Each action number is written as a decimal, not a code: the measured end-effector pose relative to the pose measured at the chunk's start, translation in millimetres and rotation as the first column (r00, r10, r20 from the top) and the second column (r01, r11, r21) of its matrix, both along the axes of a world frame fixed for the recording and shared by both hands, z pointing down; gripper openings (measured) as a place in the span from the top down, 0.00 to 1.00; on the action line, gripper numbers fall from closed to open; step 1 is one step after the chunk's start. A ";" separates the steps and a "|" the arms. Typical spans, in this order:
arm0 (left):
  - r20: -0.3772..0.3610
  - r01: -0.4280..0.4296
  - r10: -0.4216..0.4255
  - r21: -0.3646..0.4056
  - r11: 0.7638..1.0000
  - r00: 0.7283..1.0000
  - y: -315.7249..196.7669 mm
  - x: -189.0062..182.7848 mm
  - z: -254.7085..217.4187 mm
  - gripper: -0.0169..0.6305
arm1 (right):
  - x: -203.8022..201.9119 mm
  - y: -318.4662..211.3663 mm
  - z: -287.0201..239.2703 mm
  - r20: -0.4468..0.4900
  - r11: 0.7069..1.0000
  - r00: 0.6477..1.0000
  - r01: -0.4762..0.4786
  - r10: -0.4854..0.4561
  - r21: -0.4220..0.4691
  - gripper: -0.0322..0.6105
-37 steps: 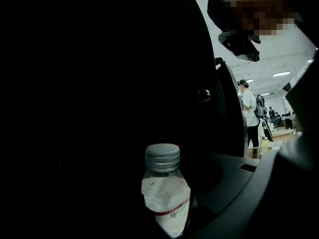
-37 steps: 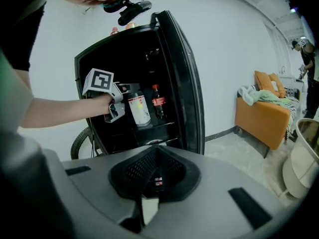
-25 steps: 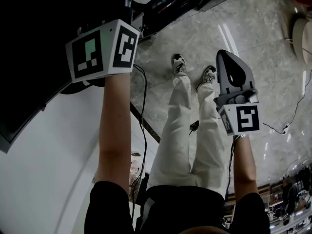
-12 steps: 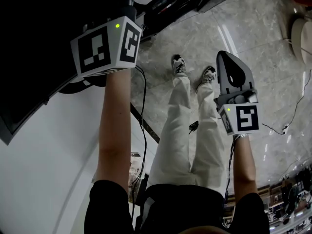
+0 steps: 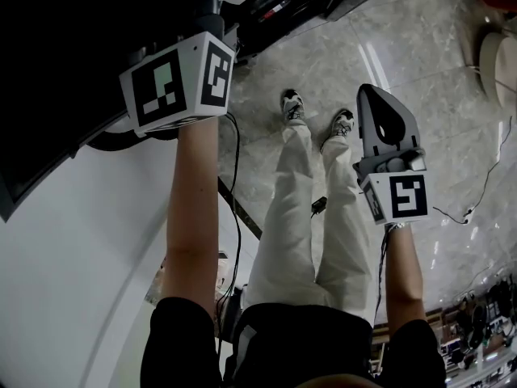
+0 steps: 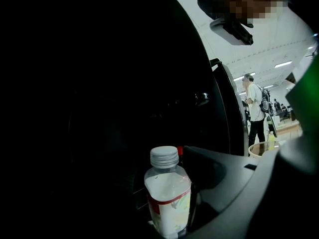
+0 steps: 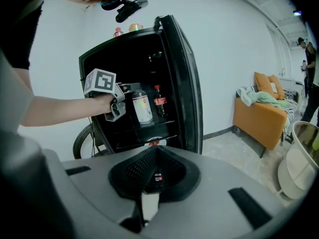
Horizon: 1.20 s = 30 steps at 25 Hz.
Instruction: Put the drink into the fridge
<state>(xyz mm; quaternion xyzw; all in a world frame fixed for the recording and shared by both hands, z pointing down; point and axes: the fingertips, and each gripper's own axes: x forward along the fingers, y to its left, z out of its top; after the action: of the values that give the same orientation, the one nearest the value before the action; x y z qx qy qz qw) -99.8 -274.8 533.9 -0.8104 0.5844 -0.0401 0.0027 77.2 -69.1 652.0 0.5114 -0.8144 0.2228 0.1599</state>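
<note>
A clear drink bottle point(image 6: 168, 195) with a white cap and a red-and-white label stands upright on a shelf of the black fridge point(image 7: 149, 73). My left gripper point(image 6: 167, 198) reaches level into the fridge. Its jaws have just been opening and are open, with the bottle between them. The dark right jaw sits close beside the bottle; the left jaw is lost in the dark. From the right gripper view, the bottle point(image 7: 142, 107) stands just right of the left gripper point(image 7: 121, 106). My right gripper point(image 7: 153, 172) hangs shut and empty in front of the fridge, over the floor point(image 5: 377, 103).
The fridge door point(image 7: 182, 78) stands open to the right. A cola bottle point(image 7: 159, 101) stands on the same shelf; two bottles point(image 7: 124, 30) sit on top. An orange sofa point(image 7: 269, 116), a pale bin point(image 7: 299, 158) and a black wheel point(image 7: 83, 139) stand nearby. Cables point(image 5: 236, 176) trail on the floor.
</note>
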 end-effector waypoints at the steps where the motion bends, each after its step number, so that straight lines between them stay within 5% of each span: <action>1: -0.006 0.008 -0.008 0.005 1.000 1.000 4.5 -1.3 -2.5 0.55 | -0.7 3.1 -0.7 0.001 1.000 1.000 0.004 -0.004 -0.003 0.93; 10: -0.091 0.015 -0.016 -0.011 1.000 0.996 57.8 -3.9 -9.7 0.57 | -20.5 19.4 -22.6 0.007 0.999 0.999 0.038 -0.039 0.024 0.93; 21: -0.116 -0.015 0.011 -0.030 0.999 0.993 110.9 32.4 -28.8 0.93 | -11.6 29.0 -59.8 0.023 0.992 0.996 0.083 -0.086 0.096 0.93; 30: -0.252 0.020 -0.043 -0.095 0.995 0.967 163.8 30.7 -55.5 0.96 | -7.9 41.5 -122.7 0.115 0.985 0.990 0.064 -0.083 0.158 0.93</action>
<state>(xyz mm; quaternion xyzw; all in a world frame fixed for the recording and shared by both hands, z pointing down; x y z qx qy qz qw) -69.2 -111.1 478.4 -0.7988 0.5903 0.0369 -0.1098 69.3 -27.6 529.3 0.4774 -0.8556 0.1839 0.0785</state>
